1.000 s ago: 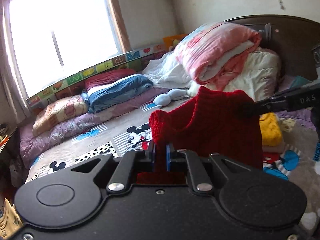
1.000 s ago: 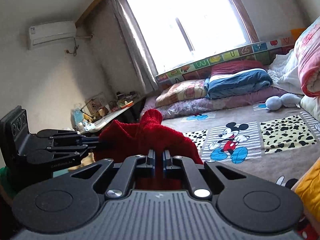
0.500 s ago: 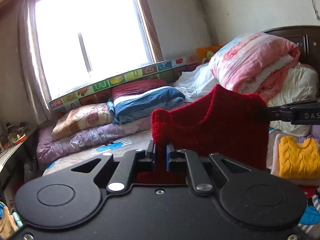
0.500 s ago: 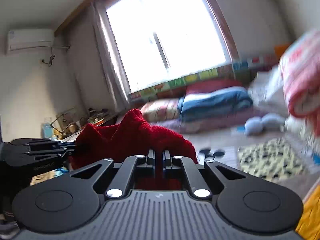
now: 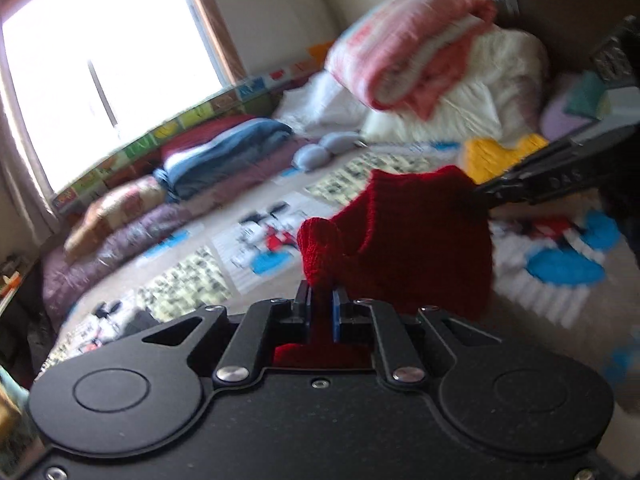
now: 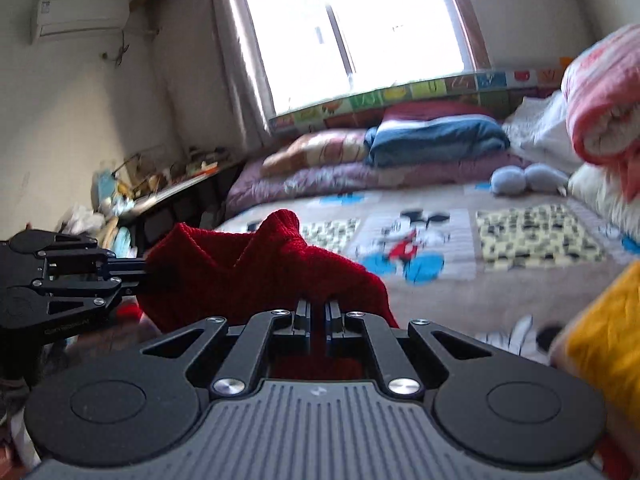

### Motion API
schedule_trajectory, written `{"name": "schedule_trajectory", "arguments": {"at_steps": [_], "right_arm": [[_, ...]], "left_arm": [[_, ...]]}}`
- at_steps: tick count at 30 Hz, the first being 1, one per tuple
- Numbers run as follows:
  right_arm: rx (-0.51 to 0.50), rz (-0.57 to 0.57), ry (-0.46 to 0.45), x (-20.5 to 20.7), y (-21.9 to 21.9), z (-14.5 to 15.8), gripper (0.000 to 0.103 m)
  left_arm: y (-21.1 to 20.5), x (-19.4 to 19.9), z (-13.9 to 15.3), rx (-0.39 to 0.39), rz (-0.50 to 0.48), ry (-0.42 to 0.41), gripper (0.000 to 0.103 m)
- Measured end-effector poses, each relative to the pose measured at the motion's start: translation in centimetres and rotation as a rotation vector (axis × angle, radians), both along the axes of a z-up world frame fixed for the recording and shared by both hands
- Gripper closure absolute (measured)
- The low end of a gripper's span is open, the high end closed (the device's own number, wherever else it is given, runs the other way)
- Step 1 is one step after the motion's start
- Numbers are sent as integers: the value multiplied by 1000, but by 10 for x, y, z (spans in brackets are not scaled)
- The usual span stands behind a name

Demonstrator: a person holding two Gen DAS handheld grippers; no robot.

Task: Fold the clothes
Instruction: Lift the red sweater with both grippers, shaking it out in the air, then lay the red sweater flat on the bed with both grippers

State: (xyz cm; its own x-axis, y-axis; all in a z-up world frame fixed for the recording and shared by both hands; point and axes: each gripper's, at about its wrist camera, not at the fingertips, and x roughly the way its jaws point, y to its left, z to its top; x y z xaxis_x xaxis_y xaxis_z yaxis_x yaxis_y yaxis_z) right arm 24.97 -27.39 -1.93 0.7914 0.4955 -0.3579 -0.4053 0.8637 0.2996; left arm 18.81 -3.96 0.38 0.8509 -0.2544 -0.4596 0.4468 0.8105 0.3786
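A red knitted garment (image 5: 416, 240) hangs in the air between both grippers, above the bed. My left gripper (image 5: 320, 300) is shut on one edge of it. My right gripper (image 6: 317, 312) is shut on the other edge of the red garment (image 6: 256, 272). In the left wrist view the right gripper (image 5: 480, 196) comes in from the right and pinches the cloth's far corner. In the right wrist view the left gripper (image 6: 142, 272) comes in from the left. The garment's lower part is hidden behind the gripper bodies.
A cartoon-print bedsheet (image 5: 256, 240) covers the bed. A yellow knitted garment (image 5: 492, 156) lies to the right, also at the right edge of the right wrist view (image 6: 608, 340). Rolled pink and white quilts (image 5: 416, 52), folded blankets (image 6: 432, 136) and a cluttered side table (image 6: 160, 188) surround the bed.
Both grippers have tilted downward toward the bed with the red garment still stretched between them. The views are blurred from the motion.
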Motion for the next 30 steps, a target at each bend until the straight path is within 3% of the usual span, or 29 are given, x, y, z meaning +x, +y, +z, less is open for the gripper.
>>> {"name": "schedule_trajectory", "arguments": {"at_steps": [8, 16, 25, 30], "right_arm": [[-2, 22, 68, -73, 6, -52, 95], [-66, 44, 139, -125, 15, -97, 94], [-75, 22, 279, -154, 12, -136, 93], [-32, 54, 396, -170, 5, -150, 88]], "left_arm": [[-8, -71, -59, 84, -52, 50, 96], [-13, -110, -109, 143, -70, 94, 97], [-10, -137, -144, 159, -90, 213, 96], [4, -150, -148, 96, -86, 302, 94]]}}
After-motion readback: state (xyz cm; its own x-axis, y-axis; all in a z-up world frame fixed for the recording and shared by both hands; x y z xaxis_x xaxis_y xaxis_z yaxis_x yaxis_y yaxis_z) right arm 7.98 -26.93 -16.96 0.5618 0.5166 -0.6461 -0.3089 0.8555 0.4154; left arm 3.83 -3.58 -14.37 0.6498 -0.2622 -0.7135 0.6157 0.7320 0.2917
